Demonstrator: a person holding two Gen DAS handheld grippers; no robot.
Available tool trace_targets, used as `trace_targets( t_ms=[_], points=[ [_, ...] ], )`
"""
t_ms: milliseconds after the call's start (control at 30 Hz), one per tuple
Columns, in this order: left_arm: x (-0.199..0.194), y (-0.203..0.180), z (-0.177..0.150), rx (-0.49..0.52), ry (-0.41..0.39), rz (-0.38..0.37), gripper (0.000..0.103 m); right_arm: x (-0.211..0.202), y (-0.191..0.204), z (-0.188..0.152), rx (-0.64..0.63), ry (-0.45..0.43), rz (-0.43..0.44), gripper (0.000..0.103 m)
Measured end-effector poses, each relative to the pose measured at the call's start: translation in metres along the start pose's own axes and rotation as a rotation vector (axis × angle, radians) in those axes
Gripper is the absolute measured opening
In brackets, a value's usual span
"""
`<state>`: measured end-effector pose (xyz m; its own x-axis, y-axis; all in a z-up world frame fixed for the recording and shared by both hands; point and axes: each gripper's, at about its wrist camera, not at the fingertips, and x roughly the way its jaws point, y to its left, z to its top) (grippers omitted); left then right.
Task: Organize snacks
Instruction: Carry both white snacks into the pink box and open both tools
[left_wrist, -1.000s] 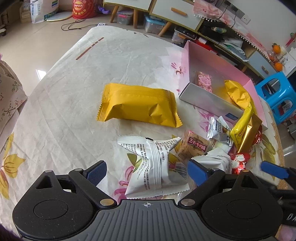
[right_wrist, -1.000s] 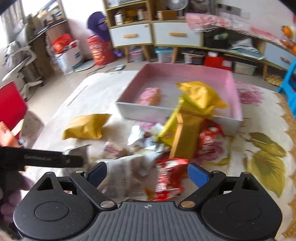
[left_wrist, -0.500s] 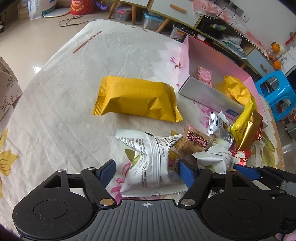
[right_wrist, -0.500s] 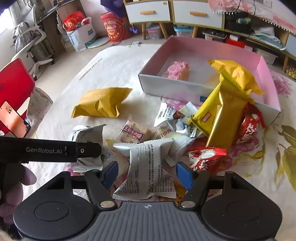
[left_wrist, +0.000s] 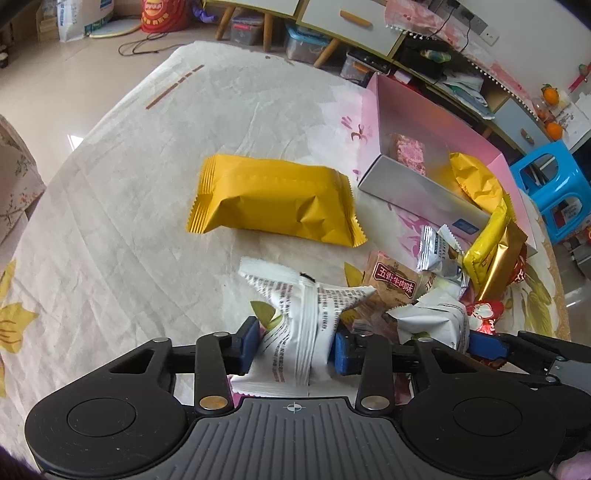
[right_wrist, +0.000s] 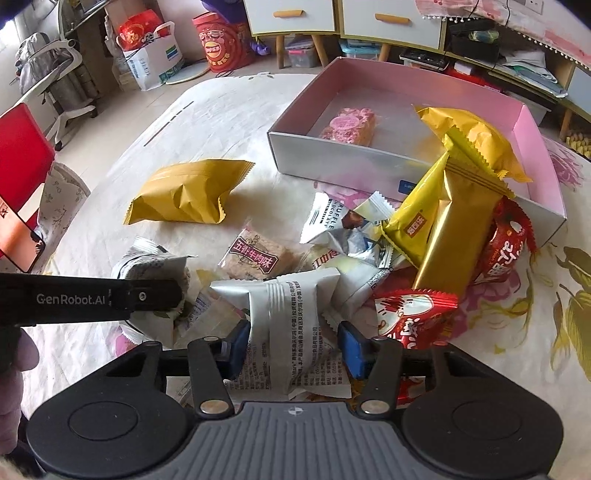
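Observation:
Two white printed snack packets lie at the near edge of a snack pile on the flowered tablecloth. My left gripper (left_wrist: 295, 347) has one white packet (left_wrist: 303, 321) pinched between its blue pads, and its jaws are closing. My right gripper (right_wrist: 293, 349) holds the other white packet (right_wrist: 291, 325) between its pads, its jaws closing too. The two grippers sit side by side. In the right wrist view the left gripper's black finger (right_wrist: 110, 299) lies over its packet (right_wrist: 147, 266). The pink box (right_wrist: 369, 162) behind holds a pink bar (right_wrist: 351, 125) and a yellow packet (right_wrist: 469, 136).
A large yellow packet (left_wrist: 273, 199) lies alone on the cloth left of the box. The pile holds a brown packet (right_wrist: 255, 258), a gold bar (right_wrist: 447, 240), silver wrappers and red packets (right_wrist: 417, 317). A blue stool (left_wrist: 554, 192) and a red chair (right_wrist: 18, 166) flank the table.
Both grippers' jaws have closed in from wide open onto the white packets. The right gripper came down and in over the pile; the left one stayed where it was.

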<state>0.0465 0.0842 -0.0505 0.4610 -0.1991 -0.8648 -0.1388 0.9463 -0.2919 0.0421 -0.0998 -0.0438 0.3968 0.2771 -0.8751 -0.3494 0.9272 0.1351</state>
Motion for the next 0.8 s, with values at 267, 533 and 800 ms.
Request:
trace_targets(
  t_ms=[267, 533, 800],
  points=[
    [-0.011, -0.005, 0.004, 0.024, -0.028, -0.022, 0.025, -0.011, -0.009, 0.006, 0.036, -0.017, 0.016, 0.041],
    [-0.028, -0.012, 0.009, 0.033, -0.064, -0.066, 0.025, -0.032, -0.022, 0.018, 0.099, -0.061, 0.066, 0.041],
    [-0.039, -0.026, 0.026, 0.017, -0.113, -0.102, 0.025, -0.050, -0.043, 0.034, 0.182, -0.129, 0.066, 0.041]
  ],
)
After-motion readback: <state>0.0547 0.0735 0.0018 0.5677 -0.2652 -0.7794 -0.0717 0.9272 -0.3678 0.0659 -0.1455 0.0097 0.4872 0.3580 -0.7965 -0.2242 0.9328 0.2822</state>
